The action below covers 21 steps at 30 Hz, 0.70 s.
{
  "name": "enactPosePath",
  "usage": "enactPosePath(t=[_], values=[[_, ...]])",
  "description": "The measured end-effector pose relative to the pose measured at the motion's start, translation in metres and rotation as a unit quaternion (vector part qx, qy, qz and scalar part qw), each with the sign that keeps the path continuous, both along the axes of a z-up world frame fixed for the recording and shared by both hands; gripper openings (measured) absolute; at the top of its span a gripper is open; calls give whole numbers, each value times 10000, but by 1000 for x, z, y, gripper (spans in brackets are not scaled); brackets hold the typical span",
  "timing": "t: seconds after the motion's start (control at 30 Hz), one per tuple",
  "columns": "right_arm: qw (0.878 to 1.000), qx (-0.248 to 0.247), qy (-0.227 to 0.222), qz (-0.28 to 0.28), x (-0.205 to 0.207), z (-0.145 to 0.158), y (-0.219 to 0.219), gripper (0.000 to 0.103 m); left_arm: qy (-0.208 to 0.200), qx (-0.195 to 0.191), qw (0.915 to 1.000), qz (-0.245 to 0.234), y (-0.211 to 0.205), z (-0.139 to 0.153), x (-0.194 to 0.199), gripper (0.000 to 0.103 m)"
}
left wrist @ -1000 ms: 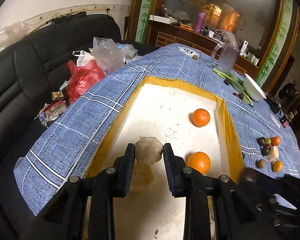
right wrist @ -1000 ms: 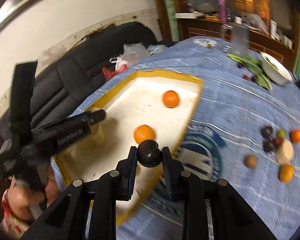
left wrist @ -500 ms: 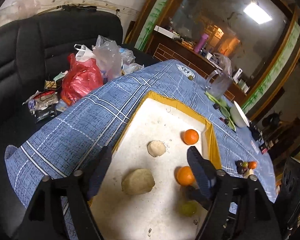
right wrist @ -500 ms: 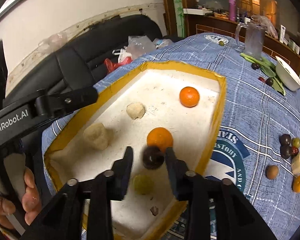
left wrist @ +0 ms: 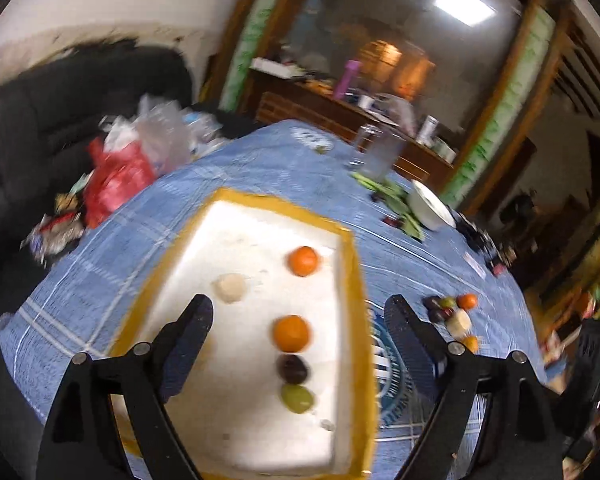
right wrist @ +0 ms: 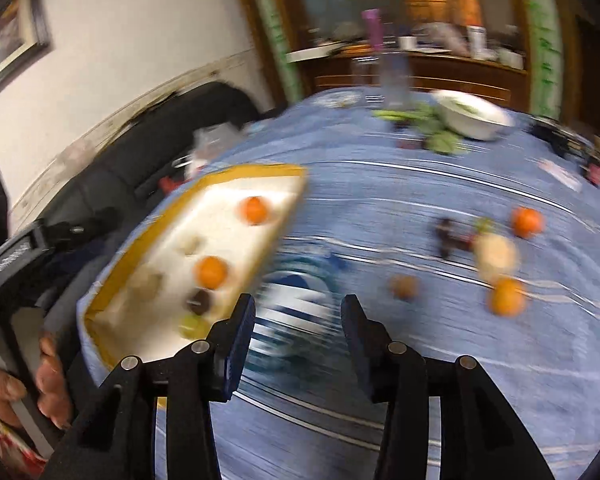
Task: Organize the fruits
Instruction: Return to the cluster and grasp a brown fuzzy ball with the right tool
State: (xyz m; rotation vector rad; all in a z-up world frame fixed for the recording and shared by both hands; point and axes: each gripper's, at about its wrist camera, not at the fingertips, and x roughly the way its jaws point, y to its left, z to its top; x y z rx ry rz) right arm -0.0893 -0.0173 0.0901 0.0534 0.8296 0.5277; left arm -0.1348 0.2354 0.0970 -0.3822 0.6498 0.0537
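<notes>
Sofa point(left wrist: 16, 128): black, past the table's left edge, with a red bag point(left wrist: 116, 184) and clear plastic bags heaped on it.
Left gripper point(left wrist: 296, 312): above the tray's near end, fingers wide apart, holding nothing.
Tray point(left wrist: 352, 280): white inside, yellow rim, on the left half of the blue checked tablecloth point(left wrist: 80, 288).
Pale fruit point(left wrist: 230, 287): in the tray, toward its left side.
Row along the tray's right wall, far to near: orange point(left wrist: 303, 261), second orange point(left wrist: 291, 333), dark fruit point(left wrist: 293, 369), green fruit point(left wrist: 297, 398).
Right gripper point(right wrist: 298, 316): over the cloth just off the tray's near right corner, fingers apart, empty; this view is motion-blurred.
Loose fruit cluster point(right wrist: 496, 256): on the cloth toward the table's right edge, well apart from the tray; oranges, dark pieces and a pale one.
White bowl point(right wrist: 474, 118): near the far right edge, beside green leaves.
</notes>
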Motion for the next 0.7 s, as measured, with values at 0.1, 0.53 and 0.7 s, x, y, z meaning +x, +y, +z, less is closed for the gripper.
enactPosePath(t=[0.1,0.53,0.7], values=[[9983,-66,78,-576,-2,-6,-55,50,145,496,9978,-413,-42,-2,10,87],[9917,-333,259,-1217,24,-30,-120,50,787,378,9891,-1184,-111,-28,31,87],[9917,-501,344,-1132,61,-47,-102,50,736,654,9863,-1326,-127,-28,40,72]])
